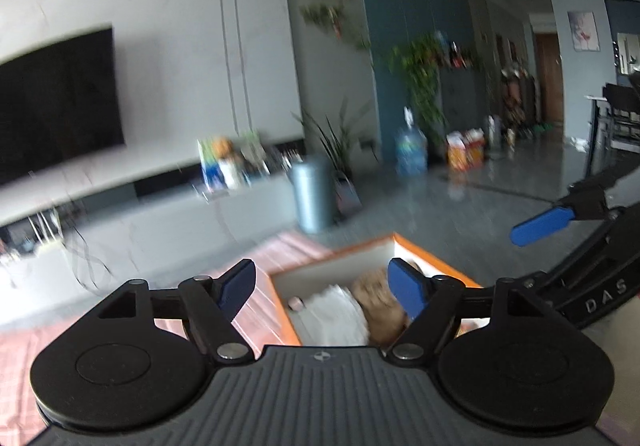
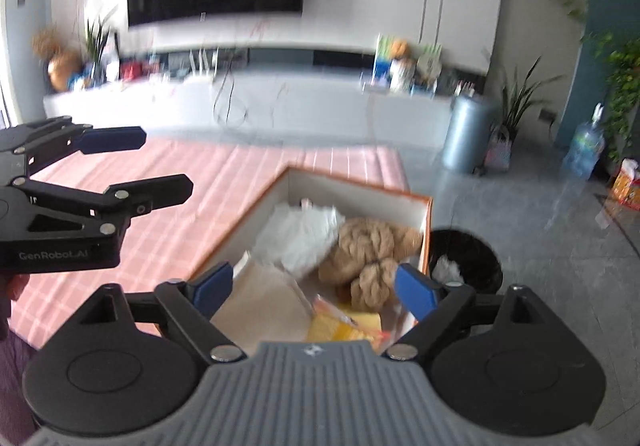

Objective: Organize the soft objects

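The soft things, a tan braided bundle point(image 2: 370, 250), a crumpled white cloth point(image 2: 298, 232), a beige cloth point(image 2: 260, 310) and a yellow packet point(image 2: 344, 328), are lying together in the orange-edged box point(image 2: 427, 222) on the pink checked bench point(image 2: 168, 182), just ahead of and below the right tongs point(image 2: 314, 284), which are hanging wide open and holding nothing. The left tongs point(image 1: 322, 288) are hovering open and empty too, over the box's near corner. This could be reaching in or letting go; I cannot tell which
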A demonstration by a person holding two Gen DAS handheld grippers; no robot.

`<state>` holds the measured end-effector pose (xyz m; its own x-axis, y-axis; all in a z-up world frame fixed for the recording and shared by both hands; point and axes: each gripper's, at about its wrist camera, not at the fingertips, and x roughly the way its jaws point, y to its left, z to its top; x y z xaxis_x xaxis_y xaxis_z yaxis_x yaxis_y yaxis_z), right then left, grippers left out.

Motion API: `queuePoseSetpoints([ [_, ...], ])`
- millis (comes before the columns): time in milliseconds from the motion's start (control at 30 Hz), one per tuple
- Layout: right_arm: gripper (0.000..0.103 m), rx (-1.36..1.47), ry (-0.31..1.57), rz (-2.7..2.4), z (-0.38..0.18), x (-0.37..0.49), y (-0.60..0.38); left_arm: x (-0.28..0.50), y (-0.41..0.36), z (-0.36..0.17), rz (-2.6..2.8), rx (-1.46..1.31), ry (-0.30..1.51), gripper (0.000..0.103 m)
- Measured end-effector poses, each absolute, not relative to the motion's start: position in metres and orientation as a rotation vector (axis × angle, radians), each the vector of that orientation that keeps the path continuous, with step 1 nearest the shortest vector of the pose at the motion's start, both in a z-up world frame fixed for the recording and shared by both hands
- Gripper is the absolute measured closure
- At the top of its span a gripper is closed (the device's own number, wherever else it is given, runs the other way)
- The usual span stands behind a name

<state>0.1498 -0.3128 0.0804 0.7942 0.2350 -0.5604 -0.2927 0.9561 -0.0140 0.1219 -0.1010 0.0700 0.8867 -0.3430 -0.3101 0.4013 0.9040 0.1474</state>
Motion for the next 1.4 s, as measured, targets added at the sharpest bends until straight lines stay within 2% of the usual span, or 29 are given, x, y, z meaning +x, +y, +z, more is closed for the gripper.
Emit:
queuePoseSetpoints([
  [67, 0.01, -0.094, 0.519, 0.256, 0.084, 0.135, -0.308, 0.115, -0.1, 0.073, -0.374, 0.222, 0.261, 0.011],
  [133, 0.003, -0.086, 0.464, 0.227, 0.085, 0.123, -0.302, 0.106, -0.099, 0.075, -0.341, 0.23, 0.206, 0.01],
  [400, 0.003, 0.002, 0.317, 0.131, 0.065, 0.083, -0.279, 0.086, -0.095, 0.059, -0.243, 0.207, 0.158, 0.01],
  [567, 0.003, 0.032, 0.327, 0.056, 0.034, 0.068, -0.266, 0.073, -0.084, 0.043, -0.211, 0.144, 0.175, 0.01],
  [867, 0.003, 0.073, 0.39, -0.032, -0.007, 0.055, -0.245, 0.067, -0.055, 0.014, -0.124, 0.024, 0.311, 0.01],
  [1100, 0.003, -0.039, 0.366, -0.056, -0.017, 0.051, -0.229, 0.073, -0.043, -0.005, -0.076, 0.049, 0.41, 0.01],
  [1400, 0.003, -0.042, 0.407, -0.059, -0.028, 0.053, -0.227, 0.064, -0.037, -0.021, -0.055, 0.037, 0.443, 0.01],
])
